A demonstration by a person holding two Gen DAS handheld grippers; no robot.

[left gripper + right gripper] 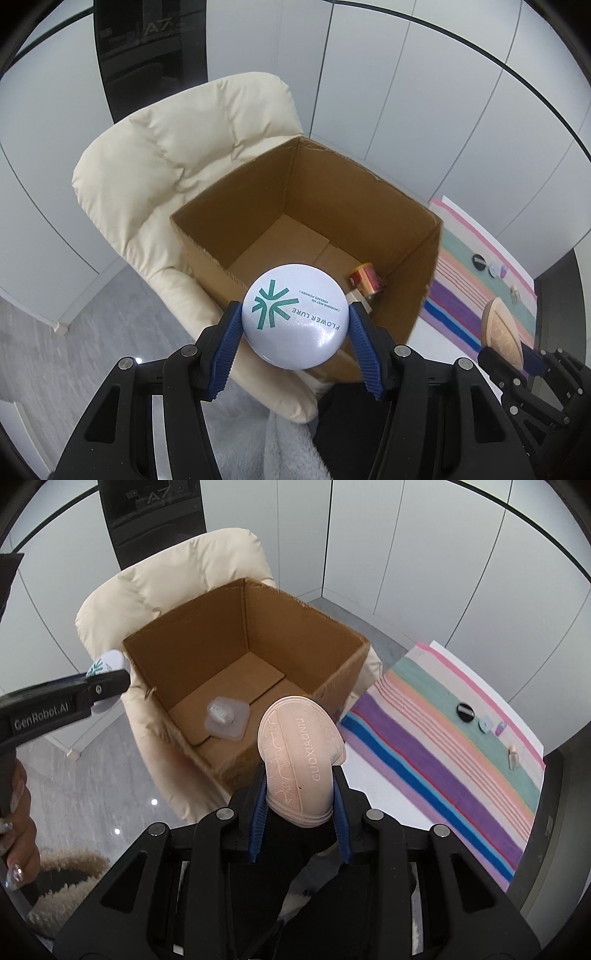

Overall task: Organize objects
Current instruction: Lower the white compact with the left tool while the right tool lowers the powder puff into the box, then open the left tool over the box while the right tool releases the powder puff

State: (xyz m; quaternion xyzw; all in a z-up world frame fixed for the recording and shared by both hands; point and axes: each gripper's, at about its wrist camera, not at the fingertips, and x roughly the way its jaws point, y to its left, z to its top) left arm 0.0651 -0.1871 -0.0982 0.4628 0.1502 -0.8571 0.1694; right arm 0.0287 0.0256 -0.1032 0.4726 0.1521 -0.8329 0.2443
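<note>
My left gripper (295, 317) is shut on a round white powder compact (295, 315) with a green logo, held above the near rim of an open cardboard box (417, 236). A small red and yellow can (365, 280) lies inside the box. My right gripper (300, 775) is shut on a pink slipper (301, 746), sole up, just over the box's (236, 627) near right corner. A clear plastic bottle (226, 718) lies on the box floor. The left gripper (98, 681) with the compact shows at the box's left edge. The slipper (504, 332) appears at the right in the left wrist view.
The box sits on a cream padded armchair (177, 155). A striped cloth (443, 738) on a white table to the right carries a black round item (465, 710) and several small cosmetics. A person's hand (18, 812) grips the left handle. White wall panels stand behind.
</note>
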